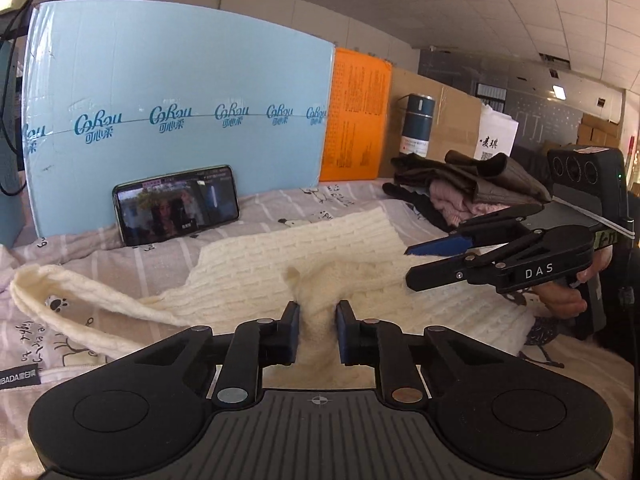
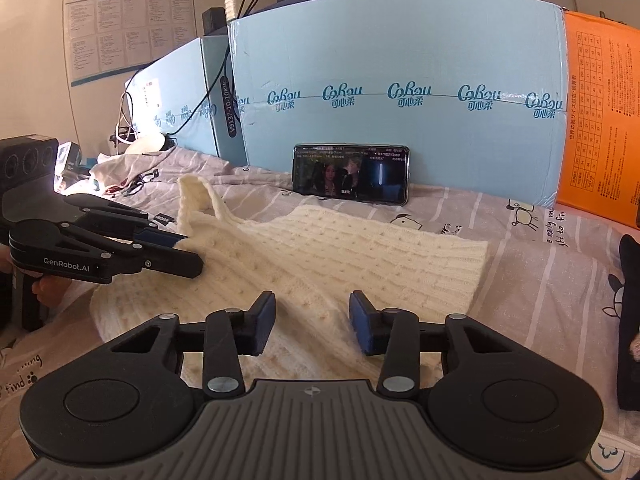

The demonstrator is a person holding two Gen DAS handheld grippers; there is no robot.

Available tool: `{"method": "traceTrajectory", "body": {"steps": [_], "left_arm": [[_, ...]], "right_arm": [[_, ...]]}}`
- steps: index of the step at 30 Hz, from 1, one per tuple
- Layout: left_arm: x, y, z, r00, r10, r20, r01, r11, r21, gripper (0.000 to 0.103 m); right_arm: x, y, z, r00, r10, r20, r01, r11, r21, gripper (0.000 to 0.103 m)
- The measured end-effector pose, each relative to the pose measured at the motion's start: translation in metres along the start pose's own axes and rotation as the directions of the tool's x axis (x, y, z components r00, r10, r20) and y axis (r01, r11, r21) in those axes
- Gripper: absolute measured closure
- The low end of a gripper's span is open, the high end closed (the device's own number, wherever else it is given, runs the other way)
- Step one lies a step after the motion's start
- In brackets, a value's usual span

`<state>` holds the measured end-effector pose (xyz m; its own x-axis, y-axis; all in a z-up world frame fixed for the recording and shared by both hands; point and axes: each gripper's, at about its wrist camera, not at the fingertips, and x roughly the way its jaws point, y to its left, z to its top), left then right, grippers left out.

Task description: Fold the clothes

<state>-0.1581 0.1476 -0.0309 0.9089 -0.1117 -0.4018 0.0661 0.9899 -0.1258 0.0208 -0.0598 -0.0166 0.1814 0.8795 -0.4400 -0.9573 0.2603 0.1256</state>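
1. Cream knit sweater (image 1: 304, 248) lies spread on the bed (image 1: 260, 204), in front of the phone (image 1: 178, 210) that leans on the blue carton (image 1: 176, 80).
2. Left gripper (image 1: 318, 334): fingers closed on a bunched-up fold of the sweater, w/ knit squeezed between the blue pads (image 1: 294, 332).
3. Right gripper (image 2: 312, 328): fingers apart over the sweater on the near side from the phone, pads not pressing on cloth in its own view. In the left view it sits to the right of the phone, above the knit, and holds nothing visible.
4. Risk: left grip looks like a thick wad, prob more than one layer. Lifting it could drag the whole garment instead of one edge, so the fold comes out lopsided.
5. Risk: loose chunky knit can stretch or slide out of the pads if pulled fast; the sleeve (image 1: 80, 292), trailing left of the phone, may lag behind and twist.
6. Risk: if the right fingers close on mid-panel rather than an edge, the two holds won't match and the fold skews. A wide sweep could also knock the phone over.
7. Hard to tell: which part of the sweater the left pads hold (hem, side or shoulder), since the gripper body hides the near edge.
8. Stack of dark and pink clothes (image 1: 468, 188) right of the phone is partly hidden by the right gripper; can't count the items.
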Motion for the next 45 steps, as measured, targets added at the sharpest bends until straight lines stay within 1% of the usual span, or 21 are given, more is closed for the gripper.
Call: {"method": "traceTrajectory", "body": {"steps": [5, 8, 11, 13, 16, 21, 24, 25, 26, 27, 28, 30, 31, 32, 33, 35, 36, 38, 39, 42, 45], "left_arm": [[-0.04, -0.015, -0.009, 0.99, -0.067, 0.128, 0.069, 0.998, -0.01, 0.09], [-0.067, -0.025, -0.02, 0.973, -0.127, 0.192, 0.126, 0.992, 0.015, 0.091], [-0.093, -0.033, -0.034, 0.947, -0.208, 0.243, 0.204, 0.978, 0.042, 0.09], [-0.105, -0.037, -0.041, 0.943, -0.242, 0.228, 0.234, 0.97, 0.063, 0.09], [-0.114, -0.04, -0.052, 0.946, -0.267, 0.182, 0.261, 0.964, 0.057, 0.09], [-0.125, -0.051, -0.064, 0.937, -0.336, 0.098, 0.33, 0.941, 0.078, 0.09], [-0.131, -0.055, -0.072, 0.928, -0.369, 0.051, 0.365, 0.928, 0.075, 0.082], [-0.134, -0.055, -0.074, 0.926, -0.374, 0.059, 0.369, 0.926, 0.073, 0.072], [-0.137, -0.054, -0.075, 0.927, -0.365, 0.084, 0.36, 0.931, 0.064, 0.053], [-0.139, -0.053, -0.075, 0.935, -0.335, 0.113, 0.332, 0.942, 0.044, 0.037], [-0.14, -0.052, -0.075, 0.946, -0.291, 0.14, 0.291, 0.956, 0.017, 0.014], [-0.143, -0.046, -0.074, 0.965, -0.188, 0.182, 0.197, 0.98, -0.036, 0.011], [-0.145, -0.043, -0.073, 0.974, -0.112, 0.195, 0.126, 0.99, -0.065, 0.011], [-0.148, -0.039, -0.072, 0.979, -0.016, 0.203, 0.037, 0.995, -0.098, 0.011], [-0.15, -0.034, -0.071, 0.977, 0.091, 0.195, -0.065, 0.989, -0.133, 0.011], [-0.153, -0.024, -0.068, 0.954, 0.254, 0.159, -0.221, 0.955, -0.198, 0.012], [-0.155, -0.019, -0.066, 0.942, 0.305, 0.14, -0.268, 0.934, -0.234, 0.012], [-0.162, -0.009, -0.064, 0.919, 0.38, 0.105, -0.332, 0.889, -0.316, 0.012], [-0.166, -0.005, -0.063, 0.911, 0.401, 0.093, -0.345, 0.867, -0.358, 0.012], [-0.18, 0.003, -0.065, 0.902, 0.425, 0.08, -0.34, 0.81, -0.477, 0.012], [-0.187, 0.008, -0.068, 0.912, 0.407, 0.046, -0.313, 0.766, -0.562, 0.012]], "right_arm": [[-0.032, 0.015, -0.004, 0.989, 0.088, 0.118, -0.085, 0.996, -0.03, 0.085], [-0.054, 0.027, -0.009, 0.979, 0.1, 0.178, -0.097, 0.995, -0.024, 0.088], [-0.083, 0.048, -0.016, 0.964, 0.132, 0.232, -0.126, 0.991, -0.044, 0.089], [-0.102, 0.064, -0.023, 0.958, 0.146, 0.245, -0.133, 0.989, -0.07, 0.089], [-0.12, 0.081, -0.035, 0.957, 0.163, 0.24, -0.148, 0.986, -0.077, 0.089], [-0.144, 0.102, -0.057, 0.965, 0.169, 0.199, -0.161, 0.985, -0.056, 0.089], [-0.157, 0.108, -0.066, 0.964, 0.183, 0.193, -0.177, 0.983, -0.045, 0.085], [-0.162, 0.11, -0.068, 0.964, 0.178, 0.198, -0.173, 0.984, -0.043, 0.072], [-0.164, 0.108, -0.068, 0.964, 0.159, 0.211, -0.156, 0.987, -0.031, 0.055], [-0.166, 0.105, -0.067, 0.965, 0.137, 0.225, -0.137, 0.99, -0.018, 0.049], [-0.168, 0.103, -0.067, 0.964, 0.115, 0.239, -0.118, 0.993, -0.005, 0.042], [-0.168, 0.095, -0.064, 0.964, 0.065, 0.258, -0.078, 0.996, 0.04, 0.032], [-0.166, 0.09, -0.062, 0.965, 0.037, 0.261, -0.058, 0.996, 0.073, 0.027], [-0.161, 0.084, -0.061, 0.969, 0.001, 0.245, -0.03, 0.993, 0.115, 0.025], [-0.156, 0.078, -0.06, 0.974, -0.036, 0.225, 0.0, 0.988, 0.157, 0.024], [-0.148, 0.067, -0.062, 0.979, -0.073, 0.189, 0.028, 0.972, 0.233, 0.023], [-0.144, 0.062, -0.063, 0.981, -0.09, 0.171, 0.041, 0.962, 0.27, 0.023], [-0.137, 0.057, -0.067, 0.984, -0.078, 0.158, 0.025, 0.95, 0.311, 0.023], [-0.134, 0.057, -0.068, 0.985, -0.065, 0.158, 0.012, 0.949, 0.316, 0.023], [-0.123, 0.066, -0.069, 0.99, -0.024, 0.142, -0.019, 0.955, 0.296, 0.022], [-0.111, 0.073, -0.069, 0.991, 0.053, 0.125, -0.087, 0.954, 0.286, 0.022]]}}
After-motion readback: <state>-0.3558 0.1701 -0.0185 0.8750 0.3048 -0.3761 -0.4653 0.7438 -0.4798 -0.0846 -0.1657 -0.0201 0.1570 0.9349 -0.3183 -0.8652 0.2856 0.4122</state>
